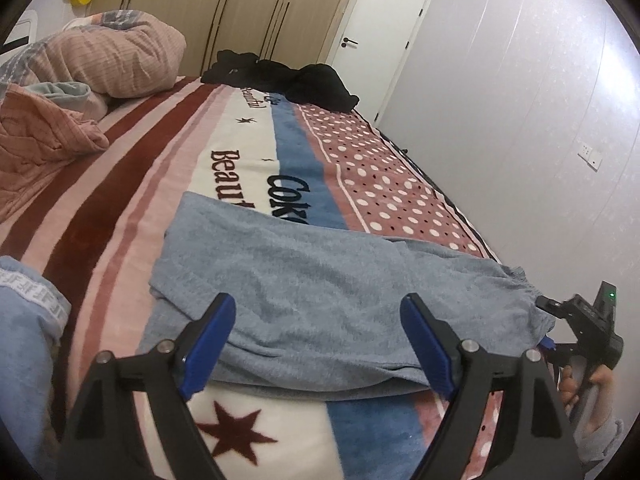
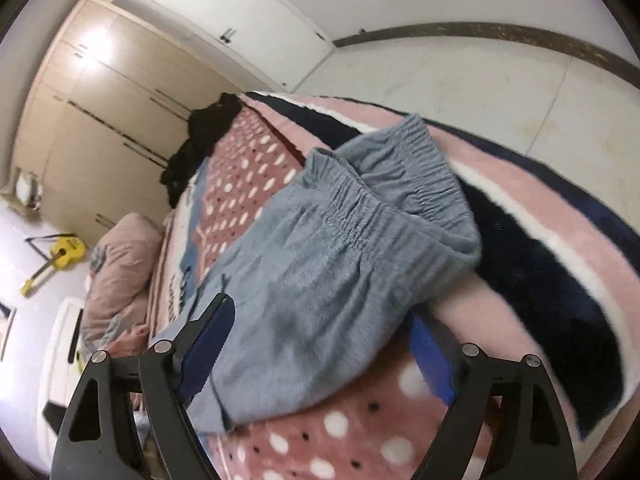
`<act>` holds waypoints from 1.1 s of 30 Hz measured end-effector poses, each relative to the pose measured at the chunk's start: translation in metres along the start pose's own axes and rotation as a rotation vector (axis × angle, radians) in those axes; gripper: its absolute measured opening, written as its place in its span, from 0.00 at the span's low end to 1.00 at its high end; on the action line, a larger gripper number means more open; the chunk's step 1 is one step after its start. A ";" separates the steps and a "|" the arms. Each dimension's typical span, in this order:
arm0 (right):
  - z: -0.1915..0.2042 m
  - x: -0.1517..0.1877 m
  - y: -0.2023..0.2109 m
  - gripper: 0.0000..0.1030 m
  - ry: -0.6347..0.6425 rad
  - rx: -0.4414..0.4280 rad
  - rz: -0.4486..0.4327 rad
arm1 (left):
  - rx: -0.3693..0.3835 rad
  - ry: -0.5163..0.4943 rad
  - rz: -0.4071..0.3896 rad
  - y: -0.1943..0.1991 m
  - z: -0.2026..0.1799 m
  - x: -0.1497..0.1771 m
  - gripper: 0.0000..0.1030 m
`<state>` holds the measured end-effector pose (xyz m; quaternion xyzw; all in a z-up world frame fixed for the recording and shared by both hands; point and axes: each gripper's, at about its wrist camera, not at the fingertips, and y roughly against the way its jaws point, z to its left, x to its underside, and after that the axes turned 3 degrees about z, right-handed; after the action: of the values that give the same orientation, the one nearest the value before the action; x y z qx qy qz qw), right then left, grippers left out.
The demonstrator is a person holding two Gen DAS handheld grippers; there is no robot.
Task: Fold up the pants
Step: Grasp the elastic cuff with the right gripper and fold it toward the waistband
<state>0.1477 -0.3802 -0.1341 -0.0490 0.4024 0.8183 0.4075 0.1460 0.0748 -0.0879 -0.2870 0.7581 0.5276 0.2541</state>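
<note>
Grey-blue fleece pants (image 1: 320,272) lie folded across a striped and dotted blanket (image 1: 120,200) on the bed. Their gathered waistband (image 2: 384,200) is at the bed's right edge. My left gripper (image 1: 320,312) hovers over the pants' near edge, jaws wide apart, pads clear of the cloth. My right gripper (image 2: 320,316) is open at the waist end. Cloth lies between its blue fingers (image 2: 212,340) and drapes over the tip of the right one, but nothing is pinched. In the left wrist view the right gripper (image 1: 580,320) shows at the far right, held by a hand (image 1: 580,392).
A crumpled pink quilt (image 1: 80,80) fills the bed's far left. Black clothes (image 1: 280,76) lie at the far end before a wardrobe (image 1: 240,8) and a white door (image 1: 380,40). Another blue garment (image 1: 24,320) lies at the near left. A wall (image 1: 520,120) runs along the right.
</note>
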 end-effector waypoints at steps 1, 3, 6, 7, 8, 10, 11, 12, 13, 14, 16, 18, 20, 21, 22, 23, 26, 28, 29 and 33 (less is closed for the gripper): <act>0.003 -0.001 -0.003 0.70 0.000 0.009 -0.009 | 0.003 0.004 0.000 -0.001 0.001 0.000 0.79; 0.011 -0.002 -0.010 0.39 0.025 0.054 -0.029 | 0.002 0.010 0.001 -0.001 0.002 -0.001 0.79; 0.011 -0.008 -0.019 0.07 0.036 0.100 -0.041 | -0.004 0.008 0.003 -0.002 0.004 -0.001 0.79; 0.005 -0.010 -0.018 0.06 0.010 0.082 -0.042 | -0.007 0.008 0.002 -0.002 0.005 -0.001 0.79; 0.000 -0.012 -0.016 0.06 -0.017 0.073 -0.047 | -0.011 0.009 0.000 -0.001 0.007 -0.002 0.79; -0.008 -0.015 -0.006 0.05 -0.030 0.078 -0.068 | -0.014 0.013 0.000 0.000 0.010 -0.002 0.79; -0.010 -0.019 0.000 0.05 -0.023 0.097 -0.090 | -0.015 0.013 -0.001 0.000 0.011 -0.002 0.79; -0.012 -0.022 0.005 0.05 -0.007 0.123 -0.115 | -0.018 0.012 -0.003 0.001 0.012 -0.003 0.79; -0.016 -0.027 0.013 0.05 0.008 0.155 -0.144 | -0.023 0.011 -0.007 0.002 0.014 -0.003 0.79; -0.025 -0.034 0.022 0.05 0.002 0.194 -0.176 | -0.025 0.011 -0.009 0.003 0.014 -0.002 0.79; -0.042 -0.045 0.037 0.05 -0.035 0.216 -0.194 | -0.024 0.016 -0.012 0.004 0.016 -0.002 0.79; -0.057 -0.060 0.049 0.05 -0.041 0.260 -0.211 | -0.019 0.019 -0.014 0.003 0.016 -0.002 0.79; -0.053 -0.070 0.057 0.05 0.030 0.337 -0.231 | -0.019 0.024 -0.019 0.003 0.016 -0.001 0.79; -0.046 -0.073 0.059 0.05 0.065 0.347 -0.230 | -0.017 0.026 -0.020 0.003 0.016 -0.001 0.79; -0.037 -0.074 0.060 0.05 0.097 0.344 -0.230 | -0.014 0.029 -0.021 0.004 0.016 -0.001 0.79; -0.021 -0.073 0.062 0.05 0.140 0.337 -0.240 | -0.008 0.033 -0.022 0.004 0.016 0.000 0.79; 0.036 -0.063 0.067 0.05 0.293 0.273 -0.261 | -0.002 0.042 -0.027 0.007 0.017 0.001 0.79; 0.077 -0.051 0.064 0.05 0.390 0.209 -0.258 | -0.003 0.049 -0.034 0.010 0.019 0.001 0.79; 0.102 -0.041 0.060 0.05 0.445 0.167 -0.249 | -0.004 0.055 -0.038 0.013 0.021 0.001 0.79; 0.188 0.005 0.026 0.05 0.661 0.018 -0.164 | -0.011 0.073 -0.049 0.021 0.029 0.002 0.79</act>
<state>0.1731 -0.2545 0.0061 -0.3399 0.5146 0.7192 0.3199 0.1323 0.1078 -0.0847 -0.3262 0.7566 0.5146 0.2374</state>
